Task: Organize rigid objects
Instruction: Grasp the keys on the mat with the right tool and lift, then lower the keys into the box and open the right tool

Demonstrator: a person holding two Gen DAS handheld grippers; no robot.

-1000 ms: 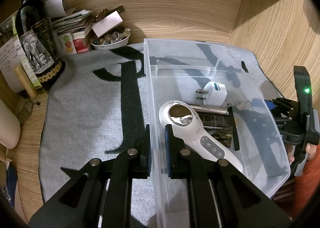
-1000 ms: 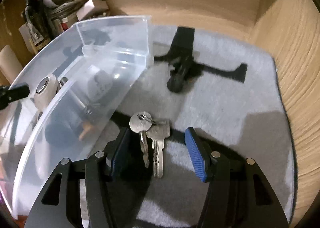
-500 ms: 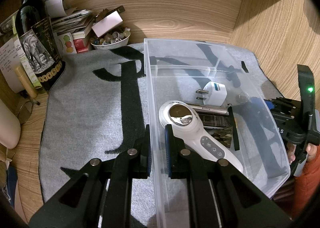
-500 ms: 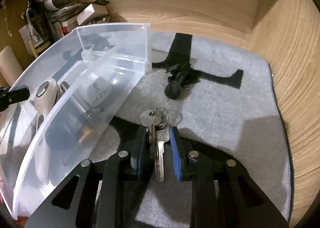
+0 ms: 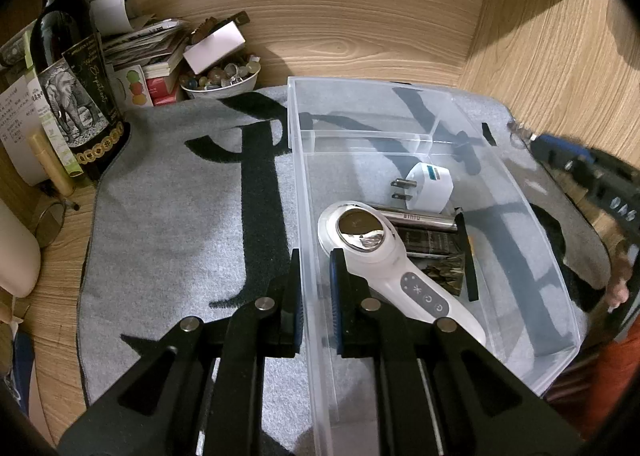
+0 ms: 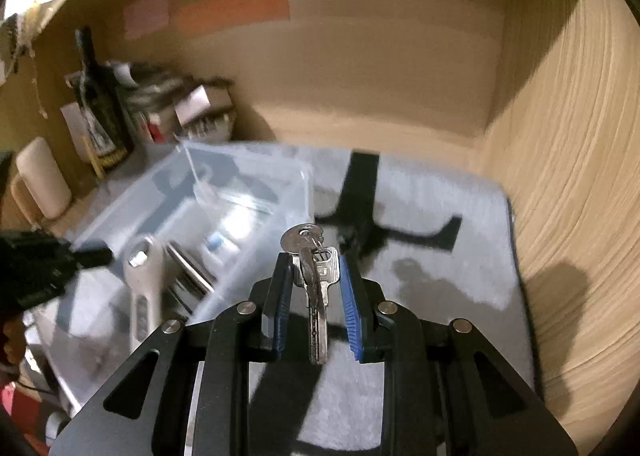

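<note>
My right gripper (image 6: 314, 268) is shut on a bunch of silver keys (image 6: 314, 276) and holds it in the air above the grey mat (image 6: 440, 264), right of the clear plastic bin (image 6: 224, 200). My left gripper (image 5: 314, 276) is shut on the bin's left wall (image 5: 306, 240). In the bin lie a white handheld device (image 5: 384, 264), a white plug adapter (image 5: 428, 184), a metal cylinder (image 5: 420, 218) and dark packets (image 5: 436, 252). The right gripper (image 5: 520, 132) shows blurred in the left wrist view, beyond the bin's right side.
A dark wine bottle (image 5: 76, 96), stacked books and papers (image 5: 148, 52) and a bowl of small items (image 5: 220, 80) stand at the back left. A small black object (image 6: 352, 236) lies on the mat. Wooden walls close the back and right.
My right gripper closed on the keys and lifted them off the mat, rising and tilting up. The left gripper stayed shut on the bin wall.
</note>
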